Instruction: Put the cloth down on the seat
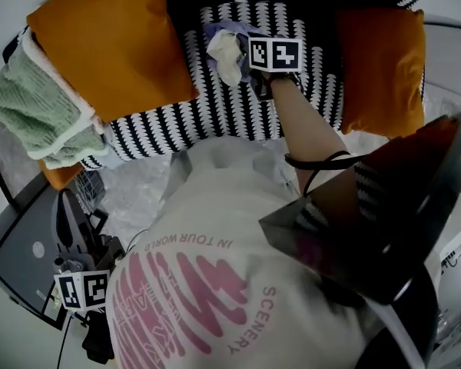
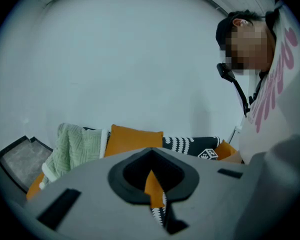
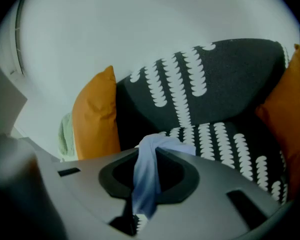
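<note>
In the head view, the right gripper [image 1: 244,61] is pinching the pale cloth [image 1: 225,52] over the patterned seat [image 1: 215,118], near its back edge. In the left gripper view, the left gripper [image 2: 152,186] is sitting closed and empty, away from the seat. In the right gripper view, the jaws are clamping narrowly on the bunched cloth. Releasing now is probably risking a crumpled heap, or folds snagging on the pads.

Orange cushions [image 1: 107,44], apparently on patterned seat [image 1: 215,114]
</note>
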The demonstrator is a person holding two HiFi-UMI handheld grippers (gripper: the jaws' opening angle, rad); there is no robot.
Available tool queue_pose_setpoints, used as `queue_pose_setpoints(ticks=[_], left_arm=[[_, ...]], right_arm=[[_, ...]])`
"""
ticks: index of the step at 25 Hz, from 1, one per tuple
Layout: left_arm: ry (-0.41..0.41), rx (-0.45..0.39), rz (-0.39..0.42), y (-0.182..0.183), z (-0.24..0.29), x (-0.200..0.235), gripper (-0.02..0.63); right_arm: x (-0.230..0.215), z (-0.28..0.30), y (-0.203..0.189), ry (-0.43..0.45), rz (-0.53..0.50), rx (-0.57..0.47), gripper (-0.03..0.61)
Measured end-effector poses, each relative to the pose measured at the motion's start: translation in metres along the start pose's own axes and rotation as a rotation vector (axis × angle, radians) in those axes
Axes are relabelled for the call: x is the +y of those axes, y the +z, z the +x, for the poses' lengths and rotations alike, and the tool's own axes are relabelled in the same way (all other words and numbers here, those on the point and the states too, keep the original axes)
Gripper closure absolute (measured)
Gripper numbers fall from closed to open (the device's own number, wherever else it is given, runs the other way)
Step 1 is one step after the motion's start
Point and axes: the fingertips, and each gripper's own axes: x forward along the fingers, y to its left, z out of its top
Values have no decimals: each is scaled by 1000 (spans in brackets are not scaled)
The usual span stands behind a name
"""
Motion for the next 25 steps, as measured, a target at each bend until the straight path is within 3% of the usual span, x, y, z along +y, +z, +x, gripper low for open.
queue_pose_setpoints(ticks=[6, 11, 18, 22, 25], left_arm=[[8, -14, -6, -2, 7, -13, 611], [17, 23, -4, 2, 9, -14, 611], [13, 1, 39, 10, 15, -11, 611], [-66, -86, 24, 25, 12, -6, 611], [-116, -151, 89, 42, 8, -4, 611]], right_arm=[[-33, 13, -54, -145, -139, 212, 509], [-36, 18, -99, -152, -191, 385, 512], [-51, 14, -145, -169, -167, 513, 514], [-58, -1, -166, -202, -121, 561, 514], [-55, -2, -172, -185, -99, 602, 514]])
